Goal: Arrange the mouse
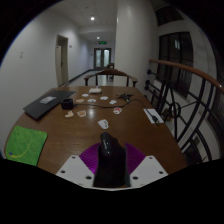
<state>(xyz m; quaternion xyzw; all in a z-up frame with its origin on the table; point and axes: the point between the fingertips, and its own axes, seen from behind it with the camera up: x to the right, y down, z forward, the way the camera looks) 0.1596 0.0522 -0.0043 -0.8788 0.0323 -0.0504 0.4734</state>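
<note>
A black mouse (108,162) stands upright between my fingers, its top rising just above the fingertips. My gripper (108,148) is shut on it, with the purple pads (90,157) pressed against both its sides. It is held above the near end of a brown wooden table (70,135). The mouse's lower part is hidden behind the gripper body.
A green mat (24,142) lies at the table's near left, with a closed dark laptop (47,103) beyond it. A small white object (103,123) lies just ahead of the fingers. Several small items (95,95) are scattered farther back. A flat device (152,115) lies right, by a railing (190,95).
</note>
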